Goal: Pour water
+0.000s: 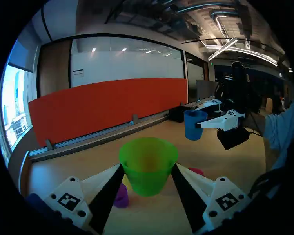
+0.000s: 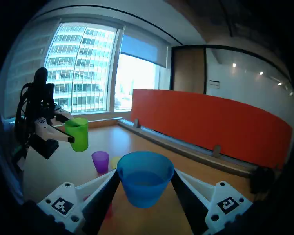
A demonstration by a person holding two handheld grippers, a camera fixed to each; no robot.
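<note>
A green cup [image 1: 148, 164] is held upright above the wooden table [image 1: 209, 145], with my left gripper [image 1: 147, 174] shut on it. Farther off at the right, the blue cup [image 1: 194, 124] hangs in my right gripper [image 1: 200, 124], with a sleeve [image 1: 280, 133] behind it. In the right gripper view the blue cup [image 2: 145, 178] sits upright between the fingers of my right gripper [image 2: 145, 182], which is shut on it, and liquid shows inside. At the left of that view the green cup [image 2: 77, 134] is clamped by my left gripper [image 2: 70, 135]. The two cups are apart.
A purple cup [image 2: 100, 161] and a yellow one [image 2: 115, 161] stand on the table [image 2: 178, 211] below the cups. The purple cup [image 1: 122, 196] and a pink one [image 1: 196, 171] peek out beside the green cup. An orange partition [image 1: 107, 105] runs along the table's far edge.
</note>
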